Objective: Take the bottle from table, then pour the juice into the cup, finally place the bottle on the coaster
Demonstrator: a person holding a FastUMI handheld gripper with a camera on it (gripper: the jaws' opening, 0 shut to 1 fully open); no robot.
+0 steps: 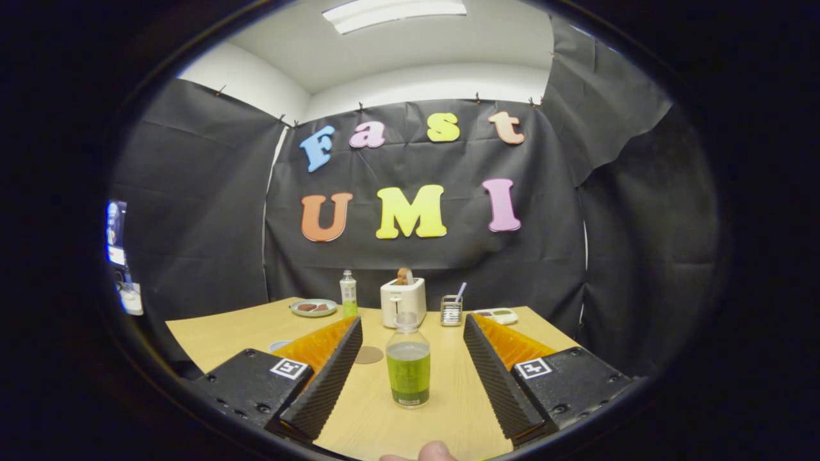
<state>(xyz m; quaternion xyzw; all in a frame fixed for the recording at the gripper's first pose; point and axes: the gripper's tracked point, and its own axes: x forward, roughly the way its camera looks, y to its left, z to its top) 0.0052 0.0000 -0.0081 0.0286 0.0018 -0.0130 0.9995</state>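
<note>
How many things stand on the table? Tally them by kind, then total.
Bottles of green juice: 2
Toaster: 1
Plate with food: 1
Coaster: 1
Mesh holder: 1
White tray: 1
Total: 7
Gripper: open around the nearer bottle.

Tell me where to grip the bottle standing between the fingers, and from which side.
Grip the bottle at its straight lower body, around the green juice, coming in level from the front. It stands upright and centred between the open fingers, which flank it untouched; the neck narrows and would likely slip.
</note>
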